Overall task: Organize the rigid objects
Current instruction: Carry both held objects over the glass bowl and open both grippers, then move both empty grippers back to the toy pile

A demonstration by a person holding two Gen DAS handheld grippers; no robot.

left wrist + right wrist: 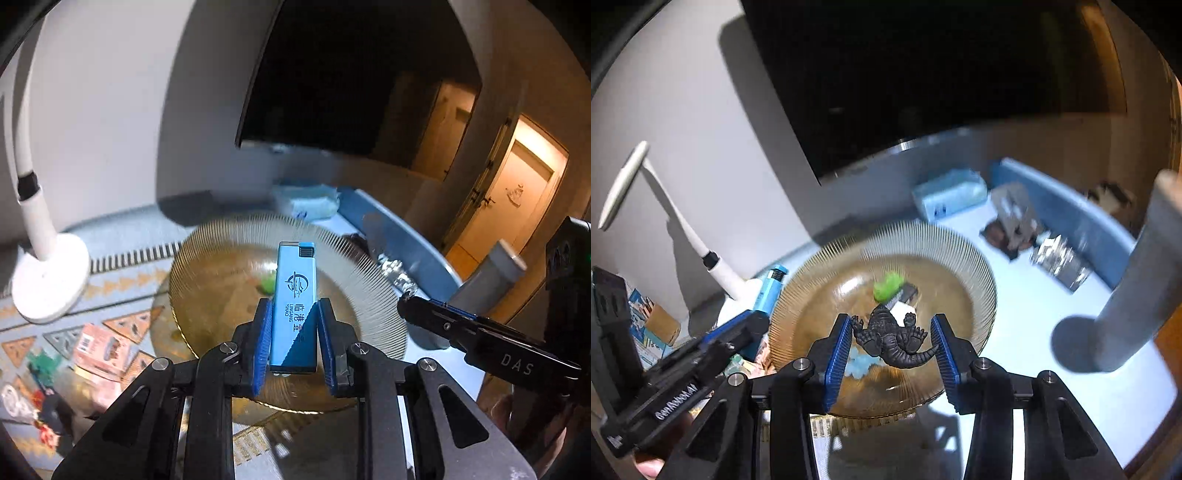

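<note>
Left gripper [291,332] clamped on blue lighter [294,302], long axis upright along fingers, cap end pointing away. Right gripper [892,341] clamped on black dinosaur figure [892,338], tail against right pad, head toward dish. Amber ribbed glass dish [975,258] lay directly ahead and below both grippers, on bench [1034,302]; green item [888,286] already inside. Both loads over dish rim; neither hand clearly nearer. Likely next: lower, release into dish.
</note>
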